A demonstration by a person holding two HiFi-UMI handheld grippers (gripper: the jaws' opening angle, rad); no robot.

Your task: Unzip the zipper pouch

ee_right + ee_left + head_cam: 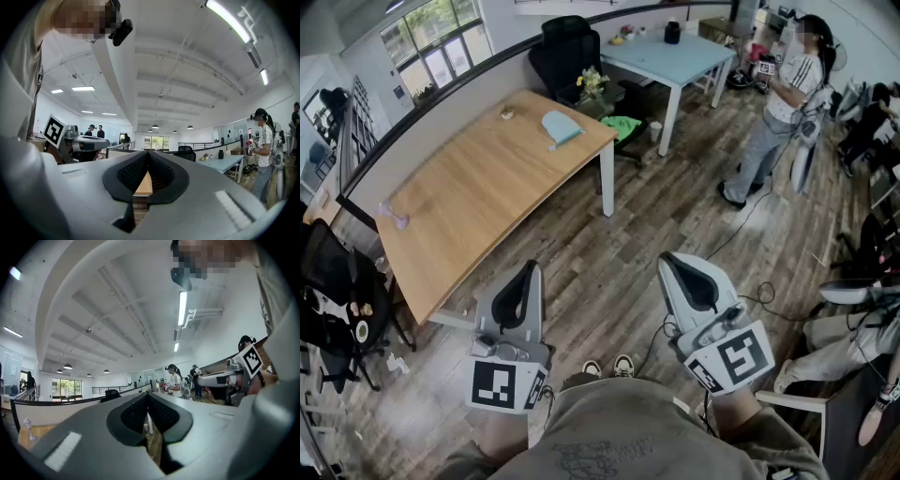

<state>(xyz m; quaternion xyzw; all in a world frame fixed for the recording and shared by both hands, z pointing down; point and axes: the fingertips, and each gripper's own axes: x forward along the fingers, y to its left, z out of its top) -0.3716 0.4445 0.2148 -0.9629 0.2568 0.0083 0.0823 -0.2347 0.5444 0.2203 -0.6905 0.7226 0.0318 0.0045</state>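
Pouch: a pale blue pouch (561, 127) lies flat on the wooden table (478, 202), towards its far right end and close to the right edge; its zipper and pull are too small to make out.
Handling: it looks like soft, light cloth, likely to slide or bunch when the pull is drawn. One tool would probably need to pin the cloth at the zipper's end while the other pinches the pull tab.
Left gripper: the left gripper (528, 269) is held level over the floor, jaws pressed together with nothing between them, well apart from the pouch.
Right gripper: the right gripper (675, 262) is held level beside it, jaws likewise together and empty.
Edges: with the pouch so near the table's right edge, a hard tug could carry it off; there is bare tabletop to its left.
Room: open plank floor (619, 225) lies between the person and the table. A black chair (567, 52) and a blue table (666, 61) stand beyond, and a cable (741, 225) trails on the right.
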